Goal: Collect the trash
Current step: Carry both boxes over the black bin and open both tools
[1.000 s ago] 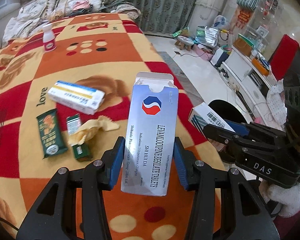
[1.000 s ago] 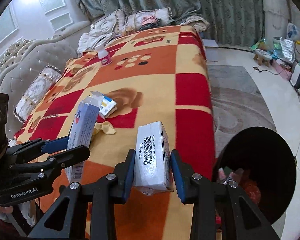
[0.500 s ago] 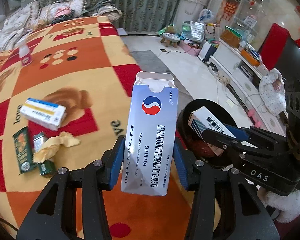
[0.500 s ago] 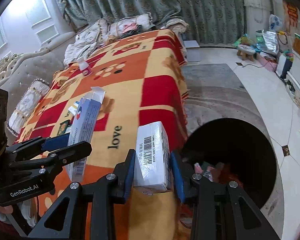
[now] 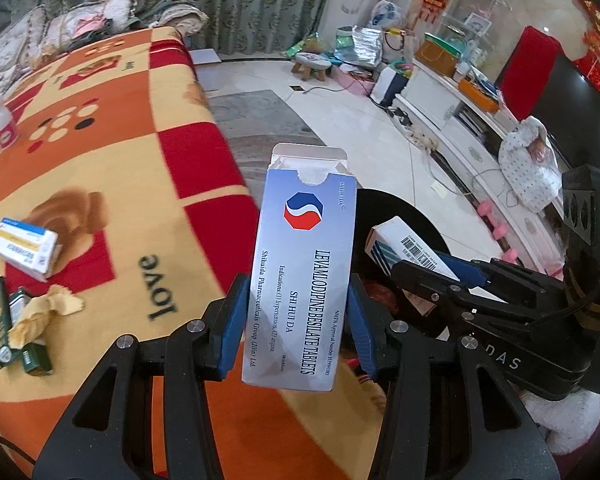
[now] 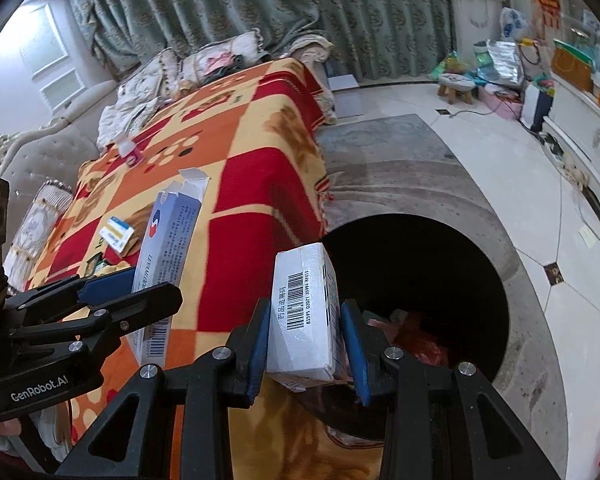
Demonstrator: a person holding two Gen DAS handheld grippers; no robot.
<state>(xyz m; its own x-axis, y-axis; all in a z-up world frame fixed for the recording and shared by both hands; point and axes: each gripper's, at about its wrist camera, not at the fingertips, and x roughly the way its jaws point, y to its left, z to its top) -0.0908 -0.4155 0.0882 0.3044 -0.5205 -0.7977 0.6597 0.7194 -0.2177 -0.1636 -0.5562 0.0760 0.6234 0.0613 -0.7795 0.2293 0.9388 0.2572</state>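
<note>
Left wrist view
- Your left gripper (image 5: 298, 314): its blue pads clamp both long sides of the blue tablet box (image 5: 302, 276), which stands upright at frame centre, top flap open.
- Your right gripper (image 5: 440, 268): enters from the right edge, closed on the white barcode box (image 5: 404, 246).
- Black bin (image 5: 400, 216): directly behind both boxes, right of centre, on the floor beside the blanket's edge.
- Left on the checked blanket (image 5: 112, 152): a yellow-striped box (image 5: 24, 250), green wrappers (image 5: 4, 328) and a crumpled yellow paper (image 5: 40, 314) at lower left; a small bottle (image 5: 3, 126) at the far left edge.

Right wrist view
- Your right gripper (image 6: 306, 340): narrowly parted jaws pinch the white barcode box (image 6: 304, 312) at lower centre.
- Black bin (image 6: 428, 264): just right of and behind that box, red rubbish inside.
- Your left gripper (image 6: 112, 292): at left, holding the blue tablet box (image 6: 166, 256) over the blanket (image 6: 260, 128).
</note>
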